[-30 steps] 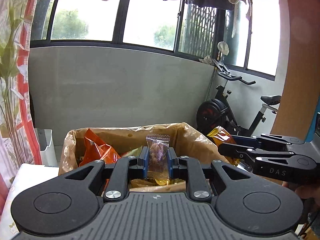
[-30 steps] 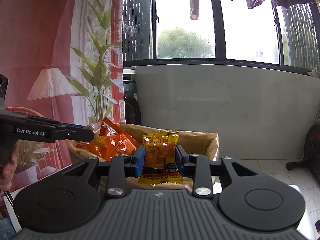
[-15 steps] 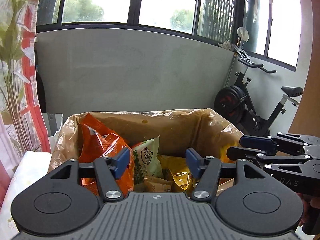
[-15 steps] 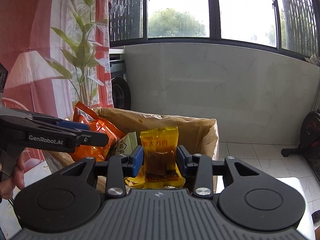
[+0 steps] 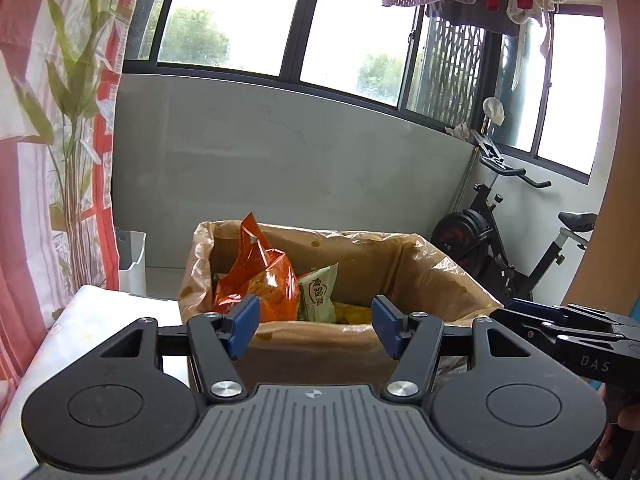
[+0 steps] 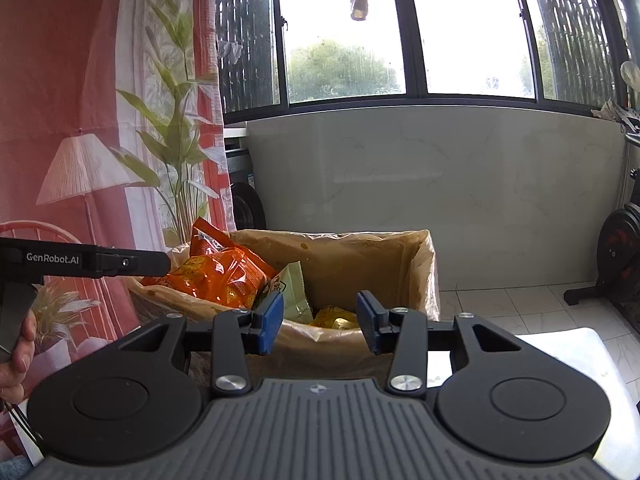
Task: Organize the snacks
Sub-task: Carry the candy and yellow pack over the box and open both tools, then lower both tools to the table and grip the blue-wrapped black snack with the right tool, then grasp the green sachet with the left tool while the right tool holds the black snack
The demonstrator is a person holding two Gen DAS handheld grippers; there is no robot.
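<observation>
A cardboard box point(image 5: 360, 260) lined with a clear plastic bag stands ahead of both grippers. Inside it lean an orange snack bag point(image 5: 260, 276) and a green-and-white packet point(image 5: 320, 296), with a yellow packet point(image 5: 352, 313) low behind them. My left gripper point(image 5: 316, 326) hangs open before the box's near wall, nothing between its blue pads. In the right wrist view my right gripper point(image 6: 320, 322) is opening, its jaws bare, with the yellow packet point(image 6: 334, 318) lying in the box point(image 6: 360, 264) beyond them. The left gripper point(image 6: 160, 263) reaches in from the left beside the orange bag point(image 6: 224, 276).
The box rests on a white table point(image 5: 88, 320). An exercise bike point(image 5: 500, 248) stands at the right, a white bin point(image 5: 130, 256) on the floor at the left by a printed curtain point(image 5: 48, 160). A person's hand point(image 6: 16, 356) holds the left gripper's handle.
The left gripper let go of its clear nut packet and opened. The right gripper released its yellow packet, which now lies in the box. Both grippers drew back from the box.
</observation>
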